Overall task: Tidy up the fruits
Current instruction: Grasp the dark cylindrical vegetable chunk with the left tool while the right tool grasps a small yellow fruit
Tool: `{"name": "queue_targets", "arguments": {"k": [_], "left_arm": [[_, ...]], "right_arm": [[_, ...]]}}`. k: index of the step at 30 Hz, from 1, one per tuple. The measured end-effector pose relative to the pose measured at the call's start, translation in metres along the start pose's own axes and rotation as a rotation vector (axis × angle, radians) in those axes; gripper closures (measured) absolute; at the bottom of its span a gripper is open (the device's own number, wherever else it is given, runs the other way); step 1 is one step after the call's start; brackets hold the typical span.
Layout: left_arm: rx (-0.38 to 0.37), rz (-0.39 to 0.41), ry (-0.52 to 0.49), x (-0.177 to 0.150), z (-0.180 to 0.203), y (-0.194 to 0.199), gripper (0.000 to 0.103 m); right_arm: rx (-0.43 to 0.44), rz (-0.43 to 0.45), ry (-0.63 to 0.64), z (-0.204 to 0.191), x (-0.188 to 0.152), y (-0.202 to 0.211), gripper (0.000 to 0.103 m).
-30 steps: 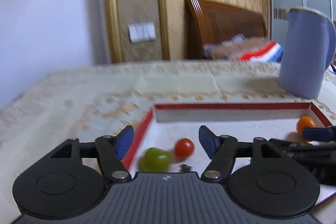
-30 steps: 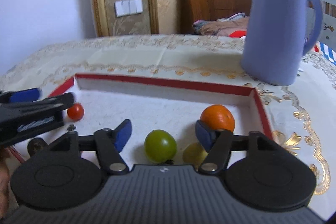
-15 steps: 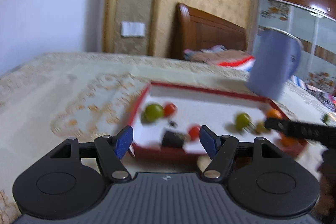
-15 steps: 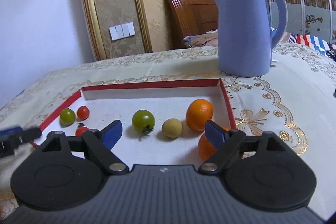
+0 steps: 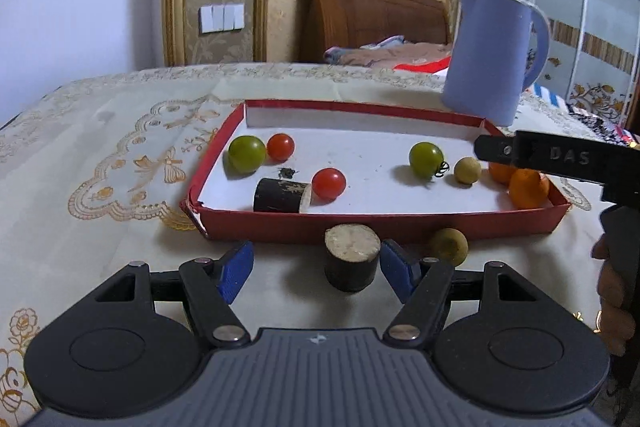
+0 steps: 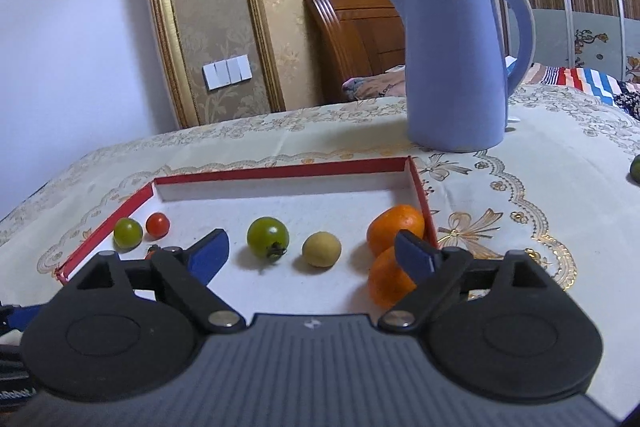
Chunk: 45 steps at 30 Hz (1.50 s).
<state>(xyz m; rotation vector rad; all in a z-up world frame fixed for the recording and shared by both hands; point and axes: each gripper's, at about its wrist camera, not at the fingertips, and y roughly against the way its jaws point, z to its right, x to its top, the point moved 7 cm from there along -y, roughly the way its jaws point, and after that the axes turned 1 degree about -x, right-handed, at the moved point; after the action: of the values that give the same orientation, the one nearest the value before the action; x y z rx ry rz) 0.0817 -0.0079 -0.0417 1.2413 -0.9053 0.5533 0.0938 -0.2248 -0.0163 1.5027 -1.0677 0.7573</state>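
While your left gripper (image 5: 314,265) stands spread around the dark stub (image 5: 351,262) on the worktop (image 5: 100,227), untouched, your right gripper (image 6: 310,253), jaws just widened, hovers empty over the red tray (image 6: 280,171).

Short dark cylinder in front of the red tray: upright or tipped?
Upright. The short dark cylinder stands on end outside the red tray, its pale cut face up; another dark cylinder inside lies sideways.

Left gripper (image 5: 316,267) angled downward, jaws apart, blue pads (image 5: 236,269) pressing nothing. Right gripper (image 6: 310,253) angled slightly downward, jaws wide, just opened further, nothing gripped between them. Person's hand (image 5: 614,291) holds its handle.
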Motion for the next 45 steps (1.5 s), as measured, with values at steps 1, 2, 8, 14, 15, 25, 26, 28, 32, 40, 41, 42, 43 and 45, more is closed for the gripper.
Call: {"name": "queue_targets", "arguments": {"k": [1,2,8,14,15,25,26,28,32,40,41,42,43,45], "left_arm": [[0.004,-0.014,0.004,0.0,0.001,-0.002,0.033],[-0.001,-0.026,0.005,-0.001,0.003,-0.004,0.033],[0.035,-0.059,-0.01,-0.002,0.005,-0.015,0.033],[0.029,-0.063,-0.013,-0.001,0.006,-0.019,0.038],[0.024,-0.061,-0.019,-0.002,0.007,-0.019,0.043],[-0.003,-0.023,-0.083,-0.002,0.016,-0.015,0.071],[-0.007,-0.024,-0.078,-0.002,0.015,-0.015,0.071],[0.009,-0.018,-0.07,-0.002,0.012,-0.014,0.071],[0.041,-0.013,-0.055,-0.003,0.004,-0.011,0.071],[0.108,-0.01,-0.007,-0.002,-0.011,-0.011,0.071],[0.116,-0.008,0.008,-0.002,-0.015,-0.011,0.071],[0.126,-0.008,0.026,-0.002,-0.019,-0.011,0.071],[0.134,-0.009,0.047,-0.002,-0.024,-0.011,0.071],[0.145,-0.007,0.079,-0.002,-0.032,-0.009,0.071]], "right_arm": [[0.001,0.0,-0.001,0.0,0.0,0.0,0.013],[0.0,0.001,-0.001,0.0,0.0,0.0,0.013],[0.003,0.019,0.001,0.0,0.0,0.005,0.013],[0.0,0.035,-0.003,0.002,-0.001,0.012,0.007],[0.0,0.034,-0.005,0.002,-0.002,0.012,0.007],[-0.009,0.053,0.008,0.001,-0.004,0.018,0.007],[-0.009,0.048,0.013,0.0,-0.004,0.018,0.006],[-0.001,0.027,0.019,-0.001,-0.008,0.019,0.007],[0.026,-0.032,0.023,0.0,-0.021,0.033,0.007],[0.041,-0.103,0.145,-0.029,-0.047,0.045,0.012],[0.042,-0.109,0.152,-0.033,-0.047,0.044,0.014],[0.044,-0.117,0.16,-0.037,-0.048,0.041,0.016],[0.045,-0.128,0.167,-0.04,-0.049,0.038,0.018],[0.054,-0.147,0.171,-0.047,-0.051,0.033,0.023]]}}
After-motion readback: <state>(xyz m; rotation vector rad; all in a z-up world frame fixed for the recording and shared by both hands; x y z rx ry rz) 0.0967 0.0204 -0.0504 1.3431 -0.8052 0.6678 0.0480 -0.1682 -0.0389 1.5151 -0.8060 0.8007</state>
